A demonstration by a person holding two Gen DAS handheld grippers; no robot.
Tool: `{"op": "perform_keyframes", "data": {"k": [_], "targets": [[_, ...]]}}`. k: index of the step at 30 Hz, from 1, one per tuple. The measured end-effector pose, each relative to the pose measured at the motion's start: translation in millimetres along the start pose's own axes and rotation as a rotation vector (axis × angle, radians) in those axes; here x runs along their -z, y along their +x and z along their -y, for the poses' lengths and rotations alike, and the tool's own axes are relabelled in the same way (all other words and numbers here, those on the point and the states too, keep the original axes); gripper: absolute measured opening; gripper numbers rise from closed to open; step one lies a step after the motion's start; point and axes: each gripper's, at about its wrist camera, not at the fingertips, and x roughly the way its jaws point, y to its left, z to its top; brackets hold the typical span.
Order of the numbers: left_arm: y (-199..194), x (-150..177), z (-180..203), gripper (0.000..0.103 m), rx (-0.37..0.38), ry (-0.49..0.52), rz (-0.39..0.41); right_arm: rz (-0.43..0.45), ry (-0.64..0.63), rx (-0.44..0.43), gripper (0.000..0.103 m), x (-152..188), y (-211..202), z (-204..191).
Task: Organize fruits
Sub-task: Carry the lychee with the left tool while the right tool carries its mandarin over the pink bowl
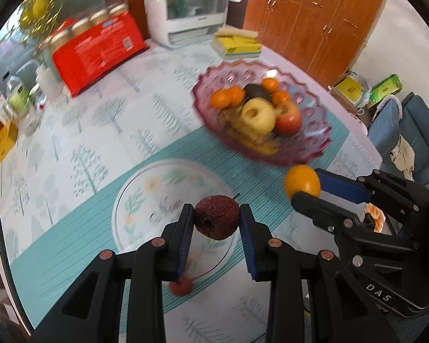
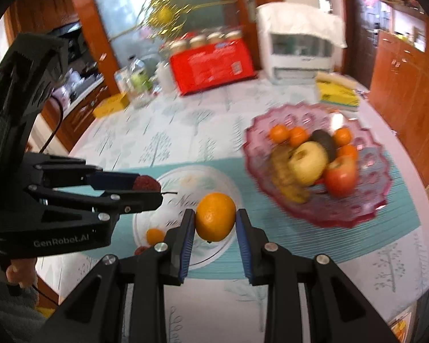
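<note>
My left gripper (image 1: 216, 218) is shut on a dark red fruit (image 1: 216, 216) and holds it above a floral plate (image 1: 146, 194). My right gripper (image 2: 214, 220) is shut on an orange (image 2: 215, 216) above the same plate (image 2: 174, 180); it shows in the left wrist view (image 1: 306, 184) with the orange (image 1: 301, 181). The left gripper (image 2: 154, 187) and red fruit (image 2: 146, 183) show in the right wrist view. A pink glass bowl (image 1: 309, 148) (image 2: 366, 208) holds several fruits. A small red fruit (image 1: 181, 285) and a small orange (image 2: 155, 235) lie by the plate.
A red package (image 1: 97, 54) with jars, a white appliance (image 1: 186, 8), a yellow pack (image 1: 237, 44) and bottles (image 1: 20, 94) stand at the table's back. A yellow box (image 1: 0, 145) is at the left. Wooden cabinets (image 1: 314, 17) are behind.
</note>
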Motion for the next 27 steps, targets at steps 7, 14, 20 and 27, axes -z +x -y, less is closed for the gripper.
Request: {"op": "perform_keyframes", "data": {"k": [7, 14, 20, 27], "targets": [[-1.8, -48.2, 45.9, 0.03, -0.006, 0.044, 0.048, 0.086, 0.092, 0.074, 0.029, -20.5, -28.1, 54.6], [11.3, -89.1, 79.5, 0.03, -0.035, 0.042, 0.069, 0.105, 0.159, 0.105, 0.029, -36.8, -32.2, 109.6], [41.0, -104.7, 99.7, 0.03, -0.091, 0.032, 0.046, 0.081, 0.187, 0.116, 0.029, -38.2, -22.7, 146.6], [95.4, -114.0, 108.4, 0.03, -0.18, -0.016, -0.021, 0.043, 0.272, 0.161, 0.029, -34.3, 2.1, 196.5]]}}
